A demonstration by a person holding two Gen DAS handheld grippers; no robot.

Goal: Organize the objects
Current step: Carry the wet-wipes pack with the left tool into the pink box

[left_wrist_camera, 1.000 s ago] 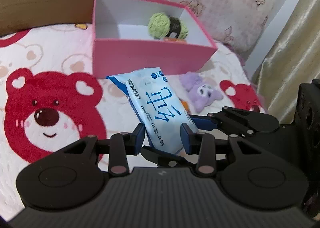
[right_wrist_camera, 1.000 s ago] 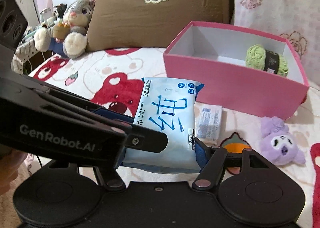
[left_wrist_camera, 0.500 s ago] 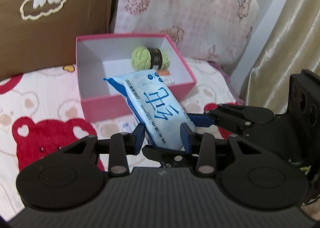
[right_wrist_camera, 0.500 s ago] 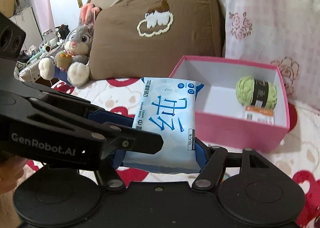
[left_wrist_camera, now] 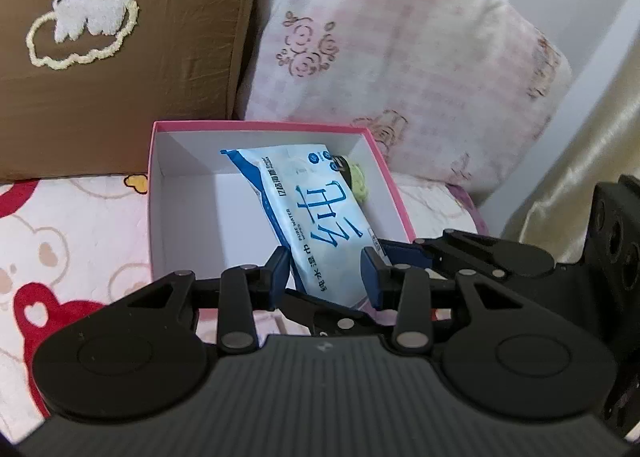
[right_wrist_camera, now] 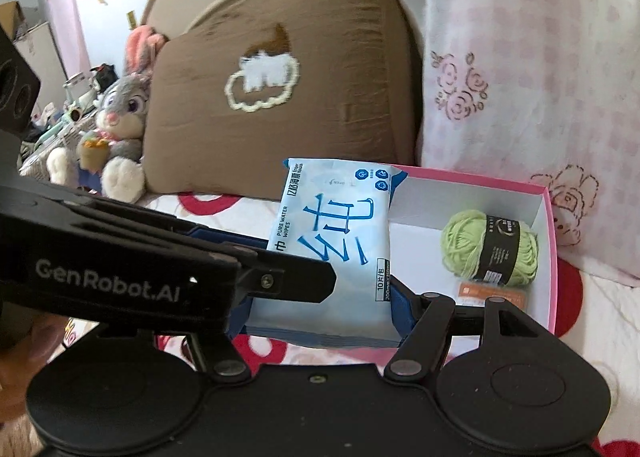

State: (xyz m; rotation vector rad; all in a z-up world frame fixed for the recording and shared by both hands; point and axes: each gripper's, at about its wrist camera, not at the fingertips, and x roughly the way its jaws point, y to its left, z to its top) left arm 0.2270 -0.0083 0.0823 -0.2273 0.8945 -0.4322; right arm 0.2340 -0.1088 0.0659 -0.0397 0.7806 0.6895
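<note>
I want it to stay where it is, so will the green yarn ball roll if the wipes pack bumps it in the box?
Probably not far. The yarn ball is a squat, banded skein lying on its side, and it looks soft, so the wipes pack would likely squash or nudge it. The box wall is close behind.

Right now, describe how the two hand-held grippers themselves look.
Both are matte black plastic. The left hand-held gripper has a ribbed body, round discs at each side, silver-riveted linkage bars and blue pads. The right hand-held gripper matches; white "GenRobot.AI" lettering marks the left one's side.
</note>
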